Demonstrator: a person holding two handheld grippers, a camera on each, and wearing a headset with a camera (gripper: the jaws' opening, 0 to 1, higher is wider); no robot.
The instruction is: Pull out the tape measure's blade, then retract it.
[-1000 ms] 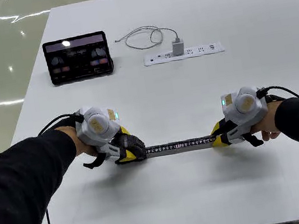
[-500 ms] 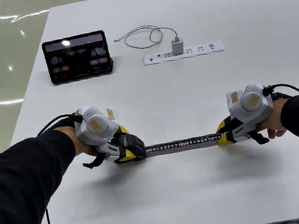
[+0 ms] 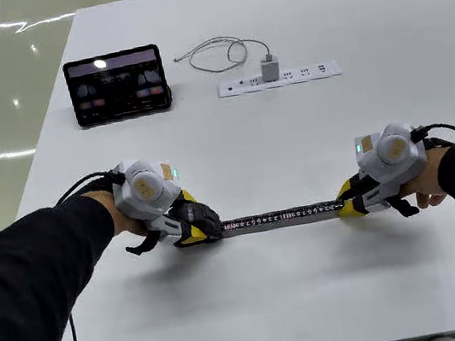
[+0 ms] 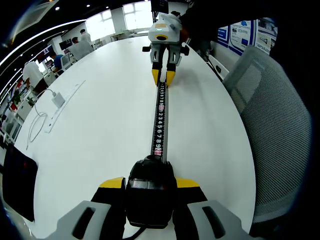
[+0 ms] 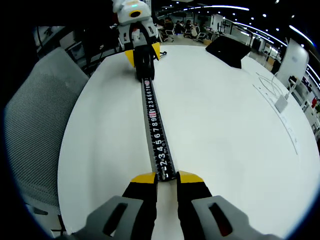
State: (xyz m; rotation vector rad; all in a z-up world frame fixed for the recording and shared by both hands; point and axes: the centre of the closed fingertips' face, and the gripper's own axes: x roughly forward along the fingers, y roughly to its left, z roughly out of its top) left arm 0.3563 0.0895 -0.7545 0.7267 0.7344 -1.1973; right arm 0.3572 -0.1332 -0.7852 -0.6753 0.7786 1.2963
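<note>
The head view looks forward and down from over the near edge of the desk (image 3: 333,292), with the tablet (image 3: 117,86) and power strip (image 3: 282,79) farther off. The left gripper view sits low, just behind the tape measure case (image 4: 150,192), facing along the blade (image 4: 160,117) to the right tongs (image 4: 164,79). The right gripper view, equally low, faces back along it to the left tongs (image 5: 142,57). All 3 views share the blade.

The desk (image 3: 292,143) is plain white. My left claw (image 4: 149,183) and right claw (image 5: 167,178) are pale grey with yellow tips. I see a black tape measure case (image 3: 205,222) and a black blade (image 5: 155,130) printed with white numerals, some red.
</note>
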